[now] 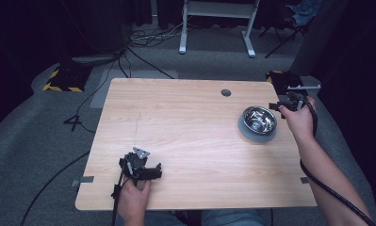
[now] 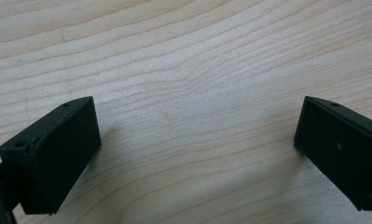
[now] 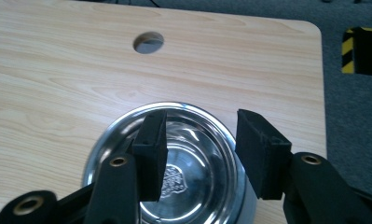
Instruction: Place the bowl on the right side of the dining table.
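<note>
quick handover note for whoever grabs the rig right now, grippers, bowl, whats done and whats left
Left gripper: open, nothing between its jaws, low over bare wood near the front left of the table.
Right gripper: open, jaws apart with nothing between them, held above the steel bowl, not touching it.
Bowl: upright on its grey base at the table's right side, near the right edge, in front of the round cable hole. It looks empty.
Done: the bowl stands on the table and is not held.
Left: unclear from this alone; if the bowl must move again, it probably needs a fresh grip on the rim.
</note>
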A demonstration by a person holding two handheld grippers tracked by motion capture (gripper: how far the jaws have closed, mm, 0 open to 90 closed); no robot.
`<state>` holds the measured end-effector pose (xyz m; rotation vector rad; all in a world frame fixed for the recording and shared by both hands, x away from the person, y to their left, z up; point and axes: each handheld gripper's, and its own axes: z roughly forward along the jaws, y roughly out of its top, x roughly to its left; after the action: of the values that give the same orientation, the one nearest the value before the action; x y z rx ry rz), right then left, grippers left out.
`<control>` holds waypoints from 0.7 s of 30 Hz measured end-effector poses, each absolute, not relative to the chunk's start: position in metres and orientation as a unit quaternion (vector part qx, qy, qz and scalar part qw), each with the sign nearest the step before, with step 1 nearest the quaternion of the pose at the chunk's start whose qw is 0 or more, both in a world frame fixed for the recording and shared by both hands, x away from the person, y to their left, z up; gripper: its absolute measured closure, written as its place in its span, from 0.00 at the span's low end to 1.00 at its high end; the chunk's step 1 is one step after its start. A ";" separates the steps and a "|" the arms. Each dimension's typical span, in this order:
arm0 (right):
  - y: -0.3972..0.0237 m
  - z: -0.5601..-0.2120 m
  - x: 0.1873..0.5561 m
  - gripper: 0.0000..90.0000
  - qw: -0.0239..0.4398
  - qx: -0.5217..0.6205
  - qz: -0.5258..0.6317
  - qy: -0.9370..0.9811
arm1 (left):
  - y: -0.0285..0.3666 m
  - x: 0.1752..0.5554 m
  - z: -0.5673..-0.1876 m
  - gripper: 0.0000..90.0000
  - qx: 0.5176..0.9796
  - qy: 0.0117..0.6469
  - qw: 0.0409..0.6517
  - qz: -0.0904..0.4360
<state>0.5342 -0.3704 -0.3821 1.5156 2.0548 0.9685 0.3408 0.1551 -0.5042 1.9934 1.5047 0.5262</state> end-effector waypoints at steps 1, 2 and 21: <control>-0.369 -0.380 0.533 0.61 0.202 0.540 0.353 0.737 | 0.155 0.341 -0.504 0.00 0.747 0.564 0.291 0.197; -0.368 -0.379 0.532 0.61 0.201 0.538 0.357 0.736 | 0.155 0.341 -0.504 0.00 0.747 0.564 0.291 0.197; -0.323 -0.350 0.504 0.60 0.197 0.450 0.398 0.775 | 0.155 0.341 -0.504 0.00 0.748 0.564 0.290 0.196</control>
<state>0.5043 -0.3235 -0.3501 1.2606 2.1681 1.1140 0.3408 0.1552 -0.5041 1.9958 1.5036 0.5239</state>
